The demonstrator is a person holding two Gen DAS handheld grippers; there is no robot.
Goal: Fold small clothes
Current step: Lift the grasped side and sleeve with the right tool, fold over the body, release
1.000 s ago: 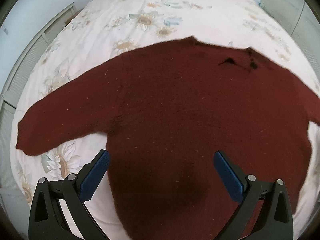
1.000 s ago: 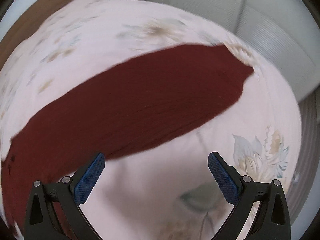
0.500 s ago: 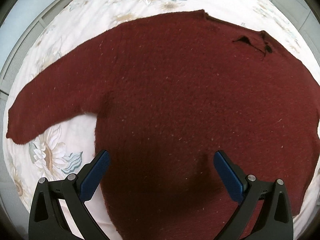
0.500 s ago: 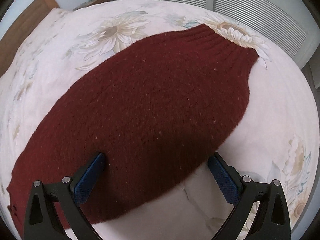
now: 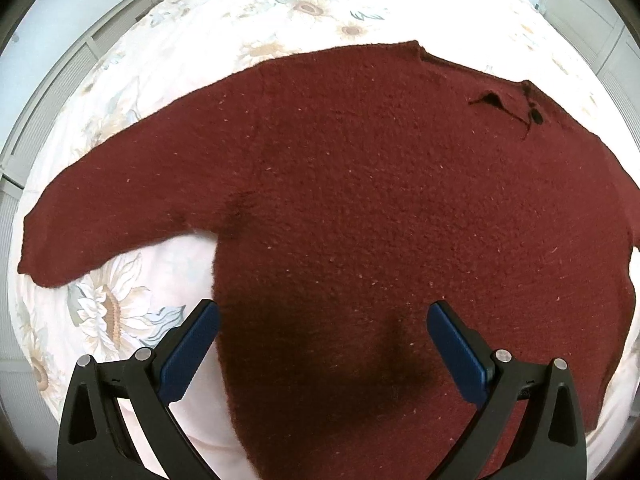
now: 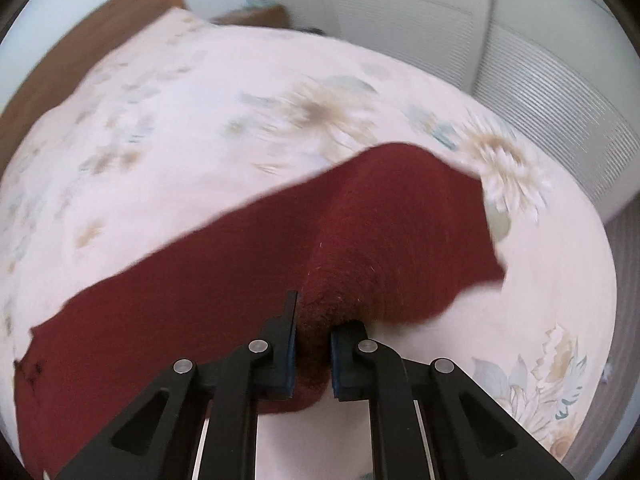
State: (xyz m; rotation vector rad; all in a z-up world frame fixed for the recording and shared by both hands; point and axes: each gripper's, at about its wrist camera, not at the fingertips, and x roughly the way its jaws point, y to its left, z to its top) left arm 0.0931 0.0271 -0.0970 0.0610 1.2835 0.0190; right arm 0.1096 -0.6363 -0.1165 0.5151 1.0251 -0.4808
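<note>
The left wrist view looks forward and down along the left hand-held gripper (image 5: 322, 344), from above the lower hem of a dark red sweater (image 5: 380, 216) spread on the bed (image 5: 280, 12), facing the headboard end; it takes in most of the garment. The right wrist view sits far closer, low over the bed (image 6: 160, 140), looking along the right hand-held gripper (image 6: 313, 350) at one sleeve (image 6: 392, 240). Both views share the sweater and the flowered bedcover.

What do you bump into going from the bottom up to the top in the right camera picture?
Right hand-held gripper → pinched red sleeve → flowery bedspread → wooden headboard
</note>
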